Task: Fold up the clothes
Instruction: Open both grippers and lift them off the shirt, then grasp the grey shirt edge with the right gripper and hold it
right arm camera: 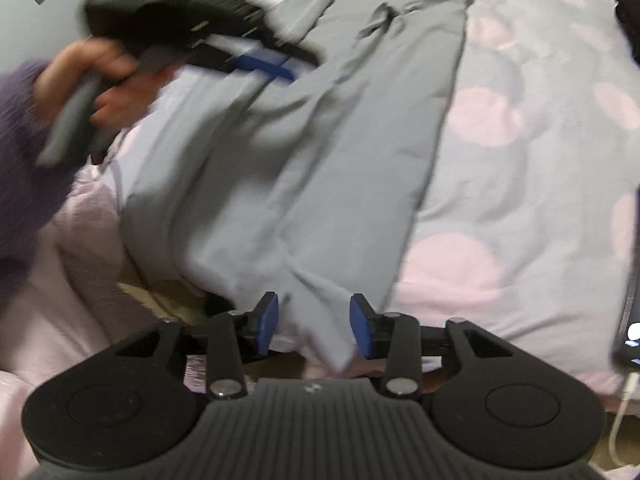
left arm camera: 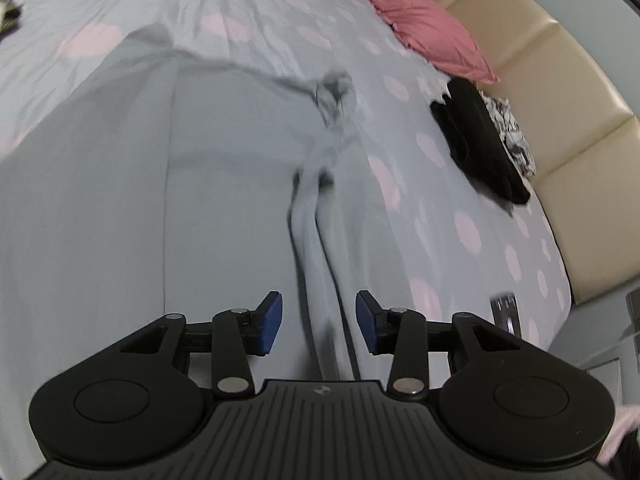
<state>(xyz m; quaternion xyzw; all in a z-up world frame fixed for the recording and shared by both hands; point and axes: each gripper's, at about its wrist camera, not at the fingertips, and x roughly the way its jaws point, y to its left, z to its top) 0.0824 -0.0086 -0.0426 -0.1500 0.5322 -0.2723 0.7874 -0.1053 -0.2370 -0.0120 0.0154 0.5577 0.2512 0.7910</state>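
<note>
On a bed, a person's left hand (right arm camera: pixel 104 80), at the upper left of the right wrist view, grips the handle of the left gripper (right arm camera: pixel 266 66) over a grey garment (right arm camera: pixel 304 152) spread across the middle of the frame. The garment lies on a grey bedspread with pink dots (right arm camera: pixel 520 184), its sleeves turned in toward the body at top centre, which suggests a fold partly made, though the blurred frame does not settle it. At bottom centre the right gripper (right arm camera: pixel 314 326) stands wide, blue pads either side of the garment's near corner, apparently placed to take that hem; it holds nothing.

In the left wrist view the garment (left arm camera: pixel 224 208) fills the left and centre. A raised ridge of its cloth (left arm camera: pixel 316 240) runs down the middle between the wide-spread, empty fingers of the left gripper (left arm camera: pixel 319 322), seemingly lined up to pinch it. At the upper right lie a pink pillow (left arm camera: pixel 424 24) and a dark bundle of clothing (left arm camera: pixel 480 140) beside a beige padded headboard (left arm camera: pixel 560 80). No basket or container shows.
</note>
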